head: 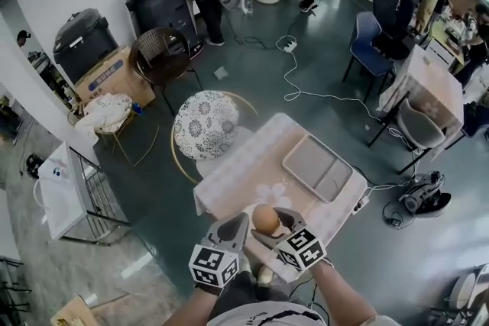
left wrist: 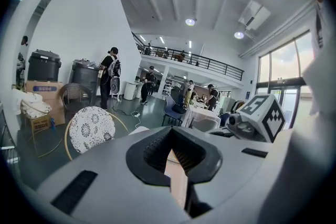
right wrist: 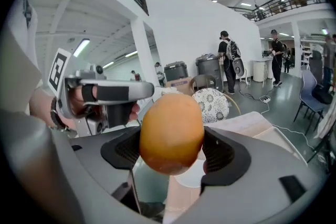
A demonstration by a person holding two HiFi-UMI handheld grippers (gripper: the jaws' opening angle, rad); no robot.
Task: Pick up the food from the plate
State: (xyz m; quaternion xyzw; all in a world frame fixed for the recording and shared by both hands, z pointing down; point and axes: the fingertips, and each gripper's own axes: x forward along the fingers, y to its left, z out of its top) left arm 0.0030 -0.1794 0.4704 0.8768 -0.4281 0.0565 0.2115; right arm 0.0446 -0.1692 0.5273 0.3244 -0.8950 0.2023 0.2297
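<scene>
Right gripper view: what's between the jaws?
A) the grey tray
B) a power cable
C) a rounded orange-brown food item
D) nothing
C: the rounded orange-brown food item sits clamped between the two jaw pads of the right gripper, held up off the table. The head view shows the same item in that gripper.
</scene>
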